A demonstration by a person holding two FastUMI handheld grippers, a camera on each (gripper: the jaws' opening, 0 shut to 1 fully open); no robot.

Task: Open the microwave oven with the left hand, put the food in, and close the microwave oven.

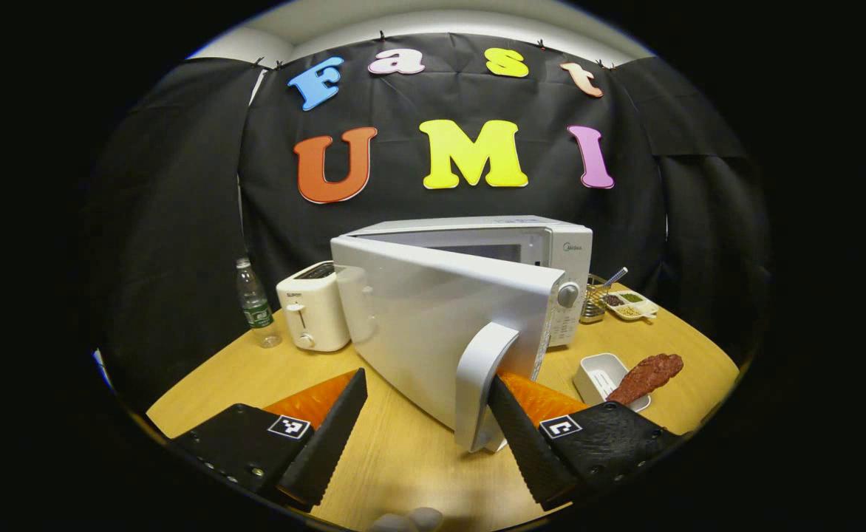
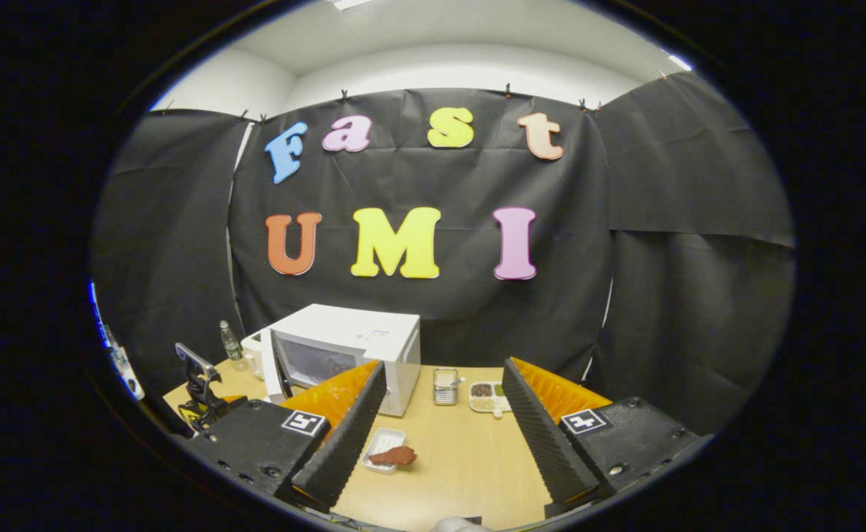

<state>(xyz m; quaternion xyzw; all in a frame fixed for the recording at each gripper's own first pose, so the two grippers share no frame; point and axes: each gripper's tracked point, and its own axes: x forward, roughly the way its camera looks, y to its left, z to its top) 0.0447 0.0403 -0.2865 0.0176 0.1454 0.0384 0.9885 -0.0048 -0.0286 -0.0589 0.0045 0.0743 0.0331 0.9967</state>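
Standing partly open, the microwave door [image 1: 433,325] has its handle [image 1: 481,384] between the spread fingers of the left gripper [image 1: 427,414]. Right of the microwave [image 2: 344,351], the meat [image 2: 394,456] lies on a white tray [image 2: 381,442]. The right gripper [image 2: 444,432] is open.

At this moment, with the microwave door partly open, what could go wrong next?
1. The left hand-held gripper is open with the door handle between its fingers but unclamped, so it may slip off mid-swing.
2. The food hangs over the rim of its small white tray and could roll off when lifted.
3. The door sweeps close to the toaster; opened wider, it might bump it.
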